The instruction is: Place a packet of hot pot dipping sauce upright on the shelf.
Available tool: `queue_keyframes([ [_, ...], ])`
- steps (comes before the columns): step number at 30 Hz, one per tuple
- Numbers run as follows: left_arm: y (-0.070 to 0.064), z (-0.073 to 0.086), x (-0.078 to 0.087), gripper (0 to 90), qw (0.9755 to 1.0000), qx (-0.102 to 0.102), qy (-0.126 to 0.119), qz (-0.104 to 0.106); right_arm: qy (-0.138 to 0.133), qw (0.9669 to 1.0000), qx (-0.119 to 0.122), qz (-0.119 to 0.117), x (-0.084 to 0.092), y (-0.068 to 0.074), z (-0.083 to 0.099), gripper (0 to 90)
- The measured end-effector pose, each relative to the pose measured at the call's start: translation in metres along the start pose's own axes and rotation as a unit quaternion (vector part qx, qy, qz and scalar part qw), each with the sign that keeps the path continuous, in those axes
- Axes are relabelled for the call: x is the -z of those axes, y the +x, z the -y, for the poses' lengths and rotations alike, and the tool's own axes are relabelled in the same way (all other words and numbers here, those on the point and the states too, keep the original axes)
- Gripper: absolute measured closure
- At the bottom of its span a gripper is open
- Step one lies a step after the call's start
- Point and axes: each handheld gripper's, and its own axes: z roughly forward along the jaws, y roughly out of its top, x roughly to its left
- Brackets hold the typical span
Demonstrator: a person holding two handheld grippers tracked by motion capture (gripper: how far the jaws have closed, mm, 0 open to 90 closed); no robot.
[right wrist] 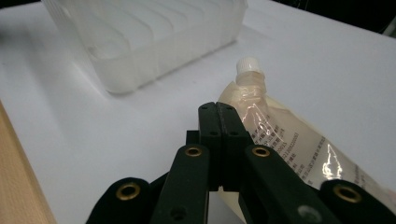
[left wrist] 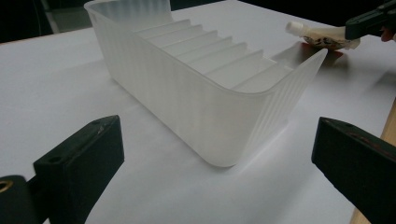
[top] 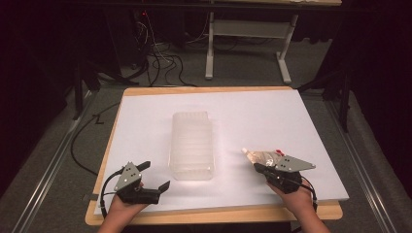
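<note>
At the near edge of the desk, the left gripper rests with its jaws spread wide and nothing between them, facing the short end of the bin. Across on the right side, the right gripper has its jaws pressed fully together, clamped on the lower part of a spout pouch, which shows clear and cream-coloured in the right gripper view, its white cap pointing toward the bin. Farther in, the frosted plastic bin with ribbed floor stands mid-desk between the two grippers, apart from both.
</note>
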Motion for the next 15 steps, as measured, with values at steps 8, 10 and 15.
queue_keyframes([
  [8,-0.001,0.0,-0.001,2.9,1.0,0.002,-0.001,0.005,-0.066,0.9975,-0.021,0.017,0.024,-0.008,-0.011,90.0],
  [10,0.0,0.0,-0.001,2.9,1.0,0.003,-0.001,0.005,-0.08,0.9961,-0.028,0.024,0.033,-0.012,-0.011,90.0],
  [15,0.0,-0.001,-0.001,2.9,1.0,0.006,-0.003,0.006,-0.112,0.9908,-0.051,0.056,0.055,-0.023,-0.009,90.0],
])
